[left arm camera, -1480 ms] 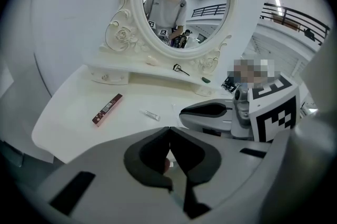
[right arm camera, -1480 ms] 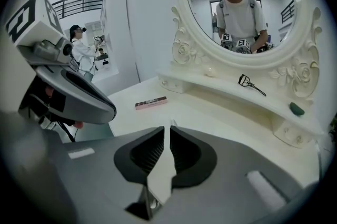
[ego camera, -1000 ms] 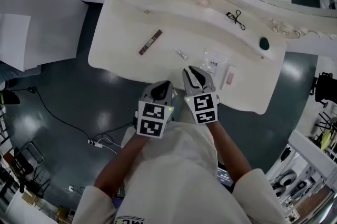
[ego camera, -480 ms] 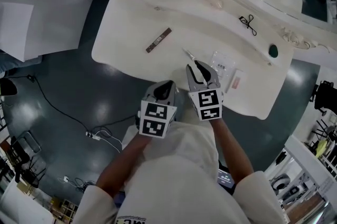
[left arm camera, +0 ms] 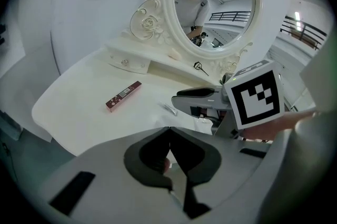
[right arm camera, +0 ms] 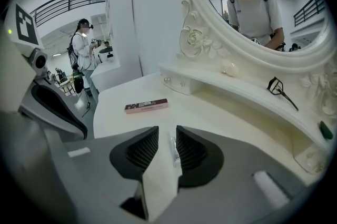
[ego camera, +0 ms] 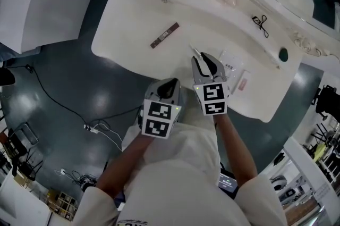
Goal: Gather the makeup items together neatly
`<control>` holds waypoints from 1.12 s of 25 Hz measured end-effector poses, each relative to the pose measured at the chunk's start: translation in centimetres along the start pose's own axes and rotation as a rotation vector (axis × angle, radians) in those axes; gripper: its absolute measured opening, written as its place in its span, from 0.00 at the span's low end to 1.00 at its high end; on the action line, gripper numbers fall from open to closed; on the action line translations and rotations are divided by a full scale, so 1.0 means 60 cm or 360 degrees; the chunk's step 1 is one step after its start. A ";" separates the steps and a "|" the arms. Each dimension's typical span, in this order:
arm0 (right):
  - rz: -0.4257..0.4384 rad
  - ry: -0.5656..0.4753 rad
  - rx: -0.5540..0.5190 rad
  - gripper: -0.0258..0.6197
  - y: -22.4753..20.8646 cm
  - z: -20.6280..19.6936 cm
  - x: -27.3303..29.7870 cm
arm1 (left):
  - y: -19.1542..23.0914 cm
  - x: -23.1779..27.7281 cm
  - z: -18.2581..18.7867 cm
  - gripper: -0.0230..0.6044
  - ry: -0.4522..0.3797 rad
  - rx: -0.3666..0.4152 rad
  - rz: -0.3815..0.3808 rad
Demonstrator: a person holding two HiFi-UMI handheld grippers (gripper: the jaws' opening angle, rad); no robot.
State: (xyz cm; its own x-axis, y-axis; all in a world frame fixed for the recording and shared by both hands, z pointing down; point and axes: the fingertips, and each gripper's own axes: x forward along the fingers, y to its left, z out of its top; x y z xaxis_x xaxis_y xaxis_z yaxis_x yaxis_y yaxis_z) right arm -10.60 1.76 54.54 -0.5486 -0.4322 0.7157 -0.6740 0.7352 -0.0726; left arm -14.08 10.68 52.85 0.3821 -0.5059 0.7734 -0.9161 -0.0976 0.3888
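Right claw (right arm camera: 167,133) apart around clear tube (right arm camera: 172,150)

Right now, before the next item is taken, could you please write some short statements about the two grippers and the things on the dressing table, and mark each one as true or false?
1. The jaws of the left gripper are closed together. True.
2. The right gripper is shut tight. False: its jaws have just been opening and stand apart, with a small clear tube between them on the table.
3. The dark red slim box lies flat on the table, apart from both grippers. True.
4. The black wiry item lies on the floor. False: it lies on the raised shelf below the mirror.
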 end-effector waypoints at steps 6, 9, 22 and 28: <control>-0.0034 0.0037 0.0029 0.18 -0.016 -0.012 0.017 | 0.017 0.007 -0.008 0.05 0.0019 -0.0025 0.0018; -0.0018 0.0057 0.0028 0.18 -0.018 -0.019 0.025 | 0.023 0.011 -0.011 0.05 0.0026 -0.0036 0.0029; 0.0043 0.0166 -0.0012 0.18 -0.023 -0.048 0.054 | 0.019 0.027 -0.013 0.05 0.0032 -0.0078 0.0002; 0.0070 0.0205 -0.0037 0.18 -0.025 -0.060 0.065 | 0.026 0.028 -0.014 0.05 0.0034 -0.0093 0.0022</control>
State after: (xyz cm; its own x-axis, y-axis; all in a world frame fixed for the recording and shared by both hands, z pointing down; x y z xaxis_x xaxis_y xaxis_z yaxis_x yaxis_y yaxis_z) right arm -9.97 0.86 59.94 -0.5081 -0.3299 0.7956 -0.6382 0.7646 -0.0905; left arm -14.75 10.40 55.18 0.3727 -0.4882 0.7892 -0.9130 -0.0406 0.4060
